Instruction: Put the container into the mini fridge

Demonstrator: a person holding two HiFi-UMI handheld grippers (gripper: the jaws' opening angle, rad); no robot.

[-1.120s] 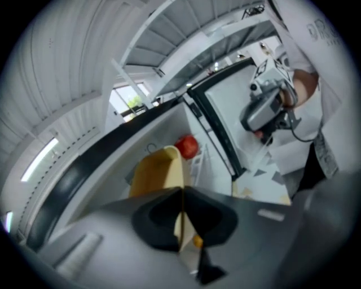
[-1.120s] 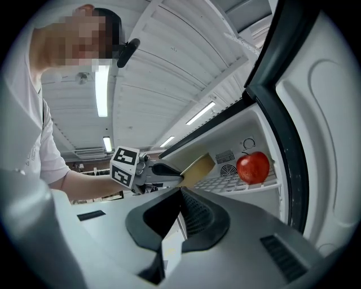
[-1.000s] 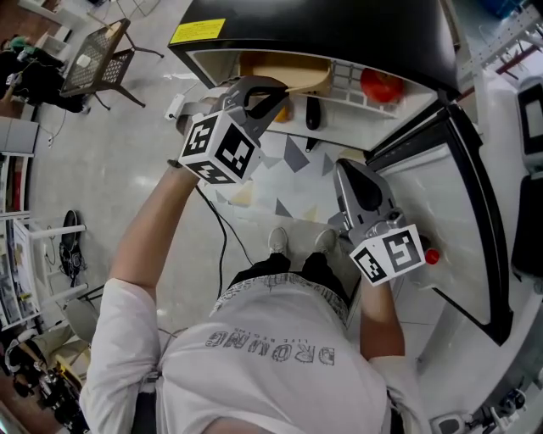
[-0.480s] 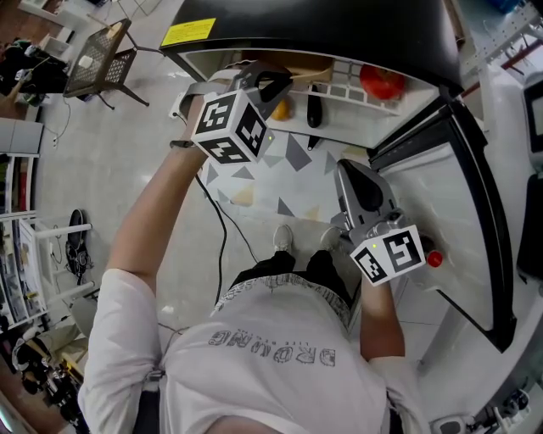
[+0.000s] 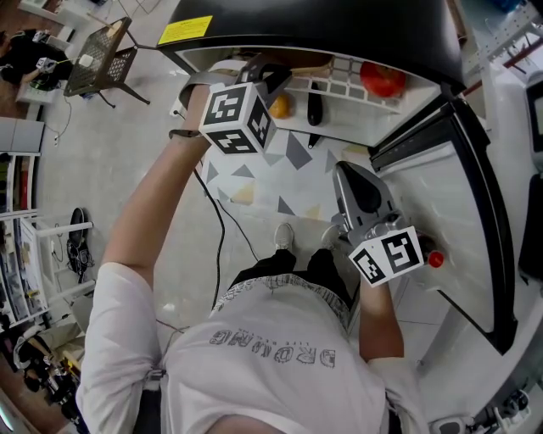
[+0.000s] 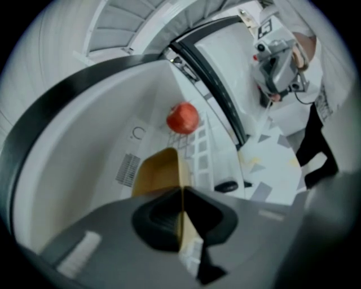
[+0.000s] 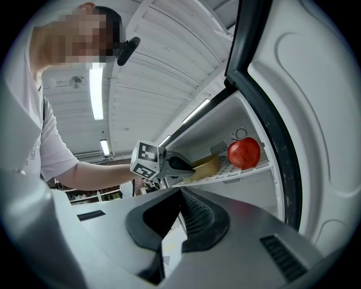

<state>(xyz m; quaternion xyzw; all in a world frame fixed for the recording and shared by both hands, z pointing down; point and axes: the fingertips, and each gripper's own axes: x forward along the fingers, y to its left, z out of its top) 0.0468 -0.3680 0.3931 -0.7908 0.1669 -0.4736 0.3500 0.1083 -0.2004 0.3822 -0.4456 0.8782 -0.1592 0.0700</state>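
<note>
Left claw (image 5: 273,83): clamped on the container rim, one thin wall pinched between the pads; reaching into the fridge (image 5: 339,25) mouth.
Container (image 6: 157,172): tan, open-topped; inside the fridge at its left part, on or just above the shelf. Contact with the shelf not resolvable.
Key relation: container straight ahead of the left claw, long axis running from the claw toward the back wall; gripped edge the near one.
Shelf (image 6: 201,148): white wire, bare stretch between container and apple.
Apple (image 6: 183,118): red, on the shelf right of the container, apart from it.
Right claw (image 7: 180,195): pads together, nothing between; low beside the door, well apart from the shelf. Left claw by far the nearer to the container.
Door (image 5: 441,212): swung wide, at right.
Step (judgement): placement nearly complete; next, settle the container flat, part the pads, draw straight back.
Risk (judgement): container tipping on release, or sliding toward the apple.
</note>
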